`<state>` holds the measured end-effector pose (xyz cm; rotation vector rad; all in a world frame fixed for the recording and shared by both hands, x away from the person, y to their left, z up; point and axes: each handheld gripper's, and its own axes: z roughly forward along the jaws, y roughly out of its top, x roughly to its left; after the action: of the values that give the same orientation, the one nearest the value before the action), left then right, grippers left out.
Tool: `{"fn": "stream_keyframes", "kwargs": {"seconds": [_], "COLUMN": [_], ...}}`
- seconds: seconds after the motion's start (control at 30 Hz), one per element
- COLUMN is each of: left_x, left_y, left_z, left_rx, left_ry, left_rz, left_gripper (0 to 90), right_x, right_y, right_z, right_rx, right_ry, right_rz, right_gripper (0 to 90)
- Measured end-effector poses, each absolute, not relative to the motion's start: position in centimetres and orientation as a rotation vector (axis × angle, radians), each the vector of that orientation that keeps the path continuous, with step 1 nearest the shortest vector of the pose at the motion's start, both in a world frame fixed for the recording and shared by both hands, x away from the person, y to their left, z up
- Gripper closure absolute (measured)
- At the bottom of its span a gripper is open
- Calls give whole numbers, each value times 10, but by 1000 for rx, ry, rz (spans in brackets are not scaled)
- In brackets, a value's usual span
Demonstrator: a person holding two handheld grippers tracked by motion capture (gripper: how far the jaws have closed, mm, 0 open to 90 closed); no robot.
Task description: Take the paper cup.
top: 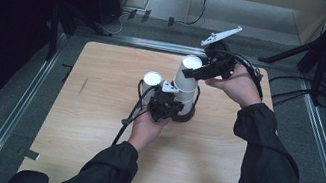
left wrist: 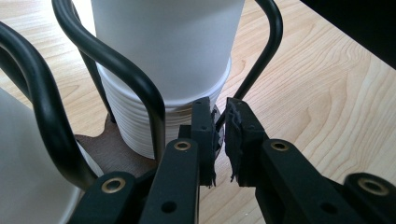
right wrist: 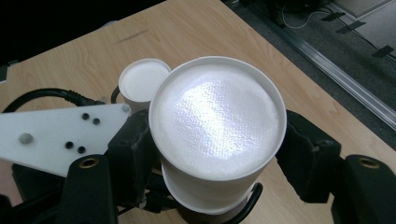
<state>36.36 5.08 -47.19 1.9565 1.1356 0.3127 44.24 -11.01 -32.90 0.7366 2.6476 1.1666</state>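
— Cups on the bench, see them? White paper ones, upside down, sitting in a black wire holder (left wrist: pixel 140 88) on the wooden table (top: pixel 92 135).

— Two piles?

— Yes. The tall stack (top: pixel 186 93) is at the middle of the table, and a shorter stack (top: pixel 152 80) stands just beside it, on the person's left.

— What's the right hand up to?

— The right gripper (right wrist: pixel 217 154) comes in from the far side and pinches the top cup (right wrist: pixel 217 121), one black jaw on each side of its wall, right under the upturned bottom. That cup sits raised over the rest of the tall stack, with the rim of the next cup showing just below it.

— And the left?

— The left gripper (left wrist: pixel 220 135) is low, at the near foot of the holder. Its jaws are pressed nearly together, just a sliver between the pads, and a thin black wire of the holder runs down into that gap. It sits hard against the ribbed rims of the tall stack, near the brown base (left wrist: pixel 116 149) under the holder.

— Anything else on the table?

— Just the cable (top: pixel 126 120) trailing from the left gripper back past the person's hand.
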Motion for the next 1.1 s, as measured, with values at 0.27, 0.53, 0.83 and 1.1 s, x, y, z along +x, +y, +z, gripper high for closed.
{"fn": "stream_keyframes", "kwargs": {"seconds": [0.27,0.53,0.83,1.1], "left_x": [365,362,354,350], "left_y": [51,51,56,72], "left_z": [-474,-472,-465,-459], "left_rx": [1978,1986,2012,2067], "left_ry": [1137,1109,1054,968], "left_rz": [297,252,148,62], "left_gripper": [804,785,749,680], "right_x": [432,414,397,384], "right_y": [-113,-128,-144,-155], "right_z": [-304,-289,-297,-311], "right_rx": [716,693,669,655], "right_ry": [2622,2617,2637,2663], "right_rz": [1170,1196,1204,1215], "right_gripper": [336,336,336,335]}}
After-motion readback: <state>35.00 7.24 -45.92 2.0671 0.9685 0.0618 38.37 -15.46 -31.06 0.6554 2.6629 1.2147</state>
